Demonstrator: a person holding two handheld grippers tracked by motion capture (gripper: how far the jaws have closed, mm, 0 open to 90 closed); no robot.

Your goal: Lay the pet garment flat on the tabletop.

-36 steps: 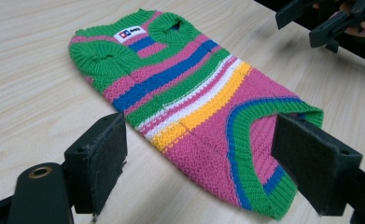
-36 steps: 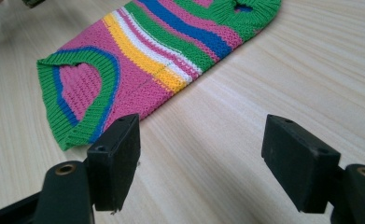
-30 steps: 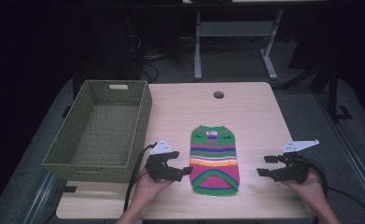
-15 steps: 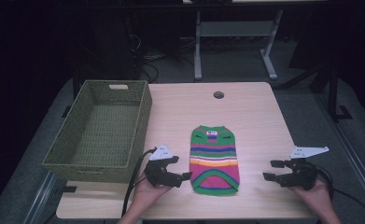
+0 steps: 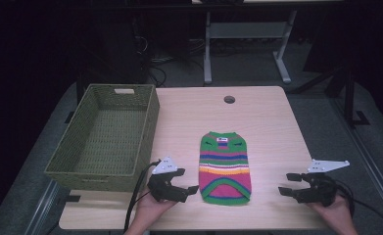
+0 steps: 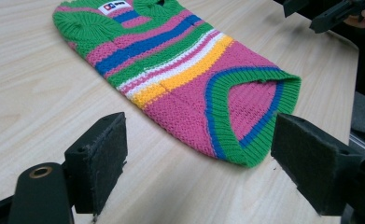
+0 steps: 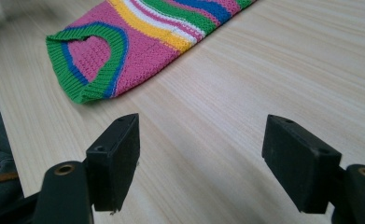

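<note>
One striped sweater [image 5: 225,167]; one wicker basket [image 5: 106,137]; two grippers, fingers apart.

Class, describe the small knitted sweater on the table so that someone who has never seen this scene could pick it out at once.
Start at the pale wooden table, where a green woven basket stands at the left. Right of the basket, near the front edge, the knitted sweater lies flat. Its pink, blue, yellow and white stripes with green trim make it the one multicoloured thing there.

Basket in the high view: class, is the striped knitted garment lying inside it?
No, the striped garment lies flat on the table, apart from the basket, whose inside holds nothing.
</note>
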